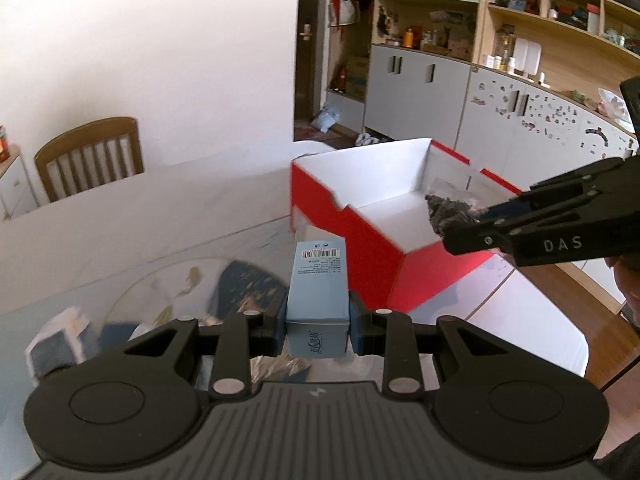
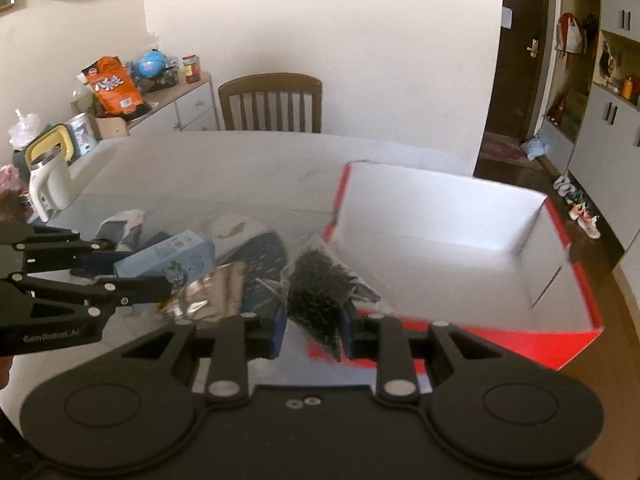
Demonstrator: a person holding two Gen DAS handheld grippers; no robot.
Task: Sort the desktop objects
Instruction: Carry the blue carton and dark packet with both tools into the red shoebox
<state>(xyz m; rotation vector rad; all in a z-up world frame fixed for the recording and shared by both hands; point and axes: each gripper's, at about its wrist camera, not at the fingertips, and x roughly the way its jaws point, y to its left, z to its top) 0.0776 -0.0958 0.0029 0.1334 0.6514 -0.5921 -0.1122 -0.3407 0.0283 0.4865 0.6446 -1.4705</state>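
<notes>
My left gripper (image 1: pixel 317 330) is shut on a light blue carton (image 1: pixel 318 292) with a barcode, held above the table, left of the red box (image 1: pixel 360 248). From the right wrist view the same blue carton (image 2: pixel 168 260) shows in the left gripper (image 2: pixel 160 284) at the left. My right gripper (image 2: pixel 312 330) is shut on a clear bag of dark dried bits (image 2: pixel 320 292), at the near left corner of the red box (image 2: pixel 520 340) with its white inside. Seen from the left wrist, the right gripper (image 1: pixel 460 224) holds that bag (image 1: pixel 448 208) over the box's right side.
Foil packets (image 2: pixel 212 292), a dark blue packet (image 2: pixel 264 268) and a white-wrapped item (image 2: pixel 120 228) lie on the glass-topped table (image 2: pixel 200 176). A white jug (image 2: pixel 48 184) stands at its far left. A wooden chair (image 2: pixel 272 102) sits behind the table. Cabinets and shelves (image 1: pixel 520 80) line the right wall.
</notes>
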